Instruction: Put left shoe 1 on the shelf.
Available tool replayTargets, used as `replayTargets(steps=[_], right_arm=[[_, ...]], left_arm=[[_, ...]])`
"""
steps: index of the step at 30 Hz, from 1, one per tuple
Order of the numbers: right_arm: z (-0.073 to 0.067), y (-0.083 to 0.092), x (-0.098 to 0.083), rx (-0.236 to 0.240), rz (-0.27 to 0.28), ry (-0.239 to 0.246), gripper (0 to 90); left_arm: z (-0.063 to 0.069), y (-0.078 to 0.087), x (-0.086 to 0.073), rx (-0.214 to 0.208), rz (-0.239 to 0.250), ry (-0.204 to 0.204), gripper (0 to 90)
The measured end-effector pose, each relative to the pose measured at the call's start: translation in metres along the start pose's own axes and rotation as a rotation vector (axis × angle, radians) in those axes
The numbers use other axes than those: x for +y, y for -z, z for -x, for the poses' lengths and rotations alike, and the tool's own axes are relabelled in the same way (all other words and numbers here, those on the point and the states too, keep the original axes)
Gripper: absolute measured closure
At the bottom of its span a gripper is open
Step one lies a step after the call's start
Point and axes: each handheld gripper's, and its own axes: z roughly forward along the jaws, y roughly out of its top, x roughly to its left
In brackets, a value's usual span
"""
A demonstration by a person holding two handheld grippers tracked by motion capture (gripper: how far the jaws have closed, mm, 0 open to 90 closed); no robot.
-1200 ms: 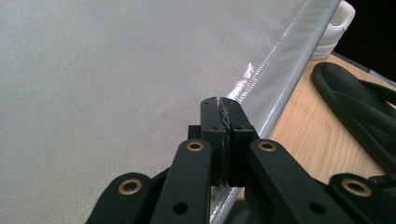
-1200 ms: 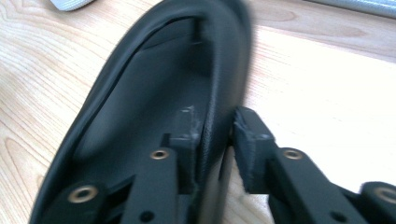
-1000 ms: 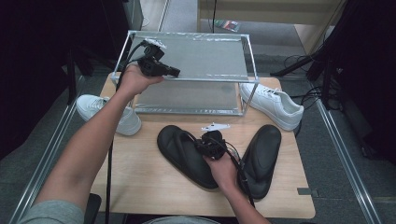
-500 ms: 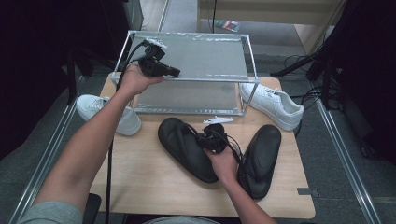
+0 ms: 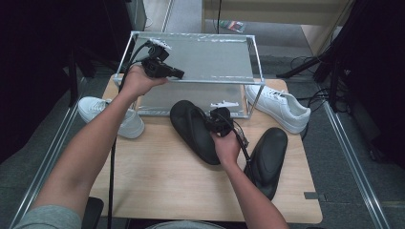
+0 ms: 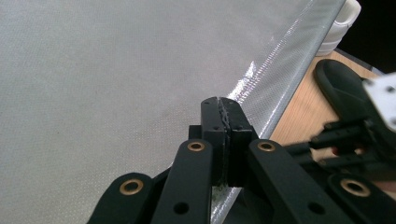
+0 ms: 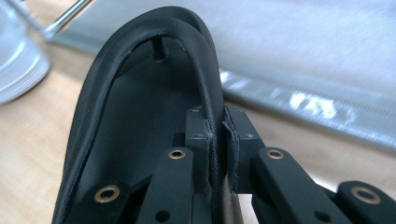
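The tabletop (image 5: pixel 157 181) is pale wood and carries one rack (image 5: pixel 210 59) with two mesh shelves, one above the other, standing at the far side. Around it I count two white sneakers: one (image 5: pixel 112 114) at the rack's left front corner, the other (image 5: pixel 282 107) at its right. There are two black flip-flops as well.

The flip-flop I hold (image 5: pixel 193 129) sits just in front of the rack's lower shelf, its long axis slanting across the tabletop, toe end toward the rack and to the left, heel end toward me and to the right. In the right gripper view its toe (image 7: pixel 159 28) points away from me at the shelf's edge. The second flip-flop (image 5: pixel 267 157) lies flat to the right, apart from the first, its long axis running nearly front to back with the far end leaning right.

My right tongs (image 5: pixel 220 119) are clamped on the held flip-flop's strap (image 7: pixel 212 116), which runs between the pads. My left tongs (image 5: pixel 179 74) are closed on the front edge of the rack's upper shelf (image 6: pixel 261 98).
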Motion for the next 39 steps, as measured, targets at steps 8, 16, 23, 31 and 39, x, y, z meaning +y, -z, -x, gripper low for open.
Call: replayTargets(steps=[8,16,23,31,39], right_arm=[[0.011,-0.023,0.018,-0.061,0.035,-0.06,82.6],[0.014,-0.035,0.015,-0.073,0.039,-0.088,80.6],[0.012,-0.022,0.018,-0.048,0.046,-0.028,70.1],[0.014,0.014,0.008,-0.003,0.073,-0.003,79.3],[0.005,0.041,-0.029,0.08,0.053,0.021,90.0]], left_arm=[[-0.002,0.0,-0.001,-0.01,0.003,-0.001,90.0],[-0.002,0.0,-0.002,-0.014,0.009,0.004,90.0],[-0.001,0.0,-0.002,-0.005,0.012,-0.018,90.0],[-0.001,0.0,-0.001,-0.007,0.008,-0.008,90.0],[-0.002,0.0,-0.002,-0.01,0.008,-0.008,90.0]])
